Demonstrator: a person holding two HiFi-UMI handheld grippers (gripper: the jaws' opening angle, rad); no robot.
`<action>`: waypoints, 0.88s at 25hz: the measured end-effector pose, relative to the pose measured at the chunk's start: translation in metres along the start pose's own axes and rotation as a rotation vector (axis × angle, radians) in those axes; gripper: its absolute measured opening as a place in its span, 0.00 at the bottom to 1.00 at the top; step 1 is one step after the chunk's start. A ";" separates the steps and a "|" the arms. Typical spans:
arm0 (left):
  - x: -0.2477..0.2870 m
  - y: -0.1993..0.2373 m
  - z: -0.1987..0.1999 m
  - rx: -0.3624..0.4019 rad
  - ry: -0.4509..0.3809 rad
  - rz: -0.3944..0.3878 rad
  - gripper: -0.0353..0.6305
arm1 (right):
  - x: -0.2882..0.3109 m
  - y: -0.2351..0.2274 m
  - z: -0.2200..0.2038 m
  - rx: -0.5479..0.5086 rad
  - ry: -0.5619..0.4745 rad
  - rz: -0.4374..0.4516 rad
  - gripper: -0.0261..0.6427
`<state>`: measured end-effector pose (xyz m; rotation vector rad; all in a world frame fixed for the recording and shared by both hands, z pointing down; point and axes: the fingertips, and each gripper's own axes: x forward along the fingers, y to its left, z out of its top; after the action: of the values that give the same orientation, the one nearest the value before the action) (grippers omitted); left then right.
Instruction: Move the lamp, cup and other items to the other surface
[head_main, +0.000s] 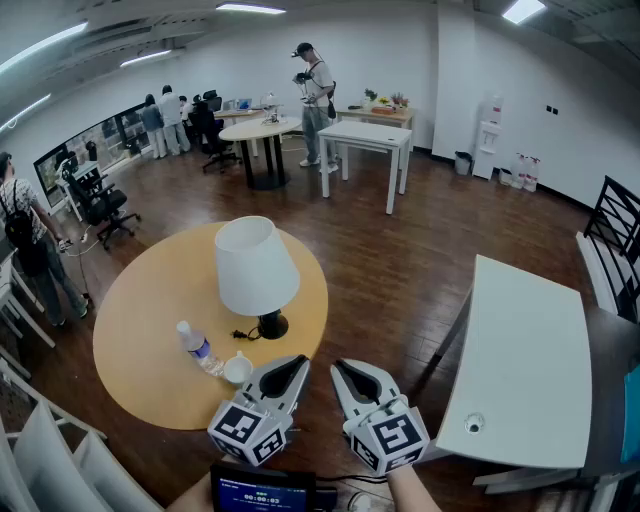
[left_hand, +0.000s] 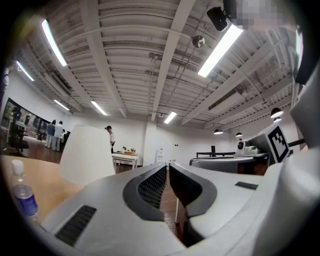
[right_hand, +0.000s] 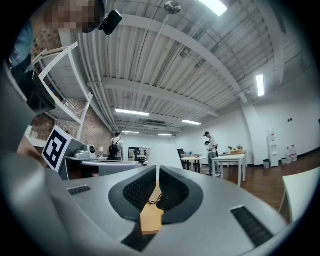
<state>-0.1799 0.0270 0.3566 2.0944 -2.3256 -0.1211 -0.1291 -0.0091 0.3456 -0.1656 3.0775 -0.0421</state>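
both the left tool (head_main: 296, 364) and the right tool (head_main: 341, 366) are held level, jaws closed on nothing. the lamp (head_main: 256, 265) is stood upright on the round bench (head_main: 140, 310), ahead and slightly left, nearer the left tool. the cup (head_main: 238, 369) is seen near that tool's tip.

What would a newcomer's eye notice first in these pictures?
The lamp with its big white shade stands out first, upright on the round wooden table, with a water bottle and a small white cup near its base. A white table stands at the right; the left gripper and right gripper, both shut, show at the bottom.
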 end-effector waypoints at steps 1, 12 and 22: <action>-0.005 0.007 -0.002 -0.003 -0.003 0.009 0.11 | 0.008 0.008 -0.005 0.000 0.006 0.025 0.08; -0.095 0.109 -0.034 -0.047 0.005 0.280 0.16 | 0.092 0.103 -0.070 0.053 0.064 0.297 0.22; -0.141 0.177 -0.089 -0.106 0.074 0.368 0.16 | 0.159 0.139 -0.191 0.052 0.193 0.234 0.57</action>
<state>-0.3351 0.1809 0.4625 1.5650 -2.5468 -0.1542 -0.3137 0.1168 0.5231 0.2134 3.2589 -0.1346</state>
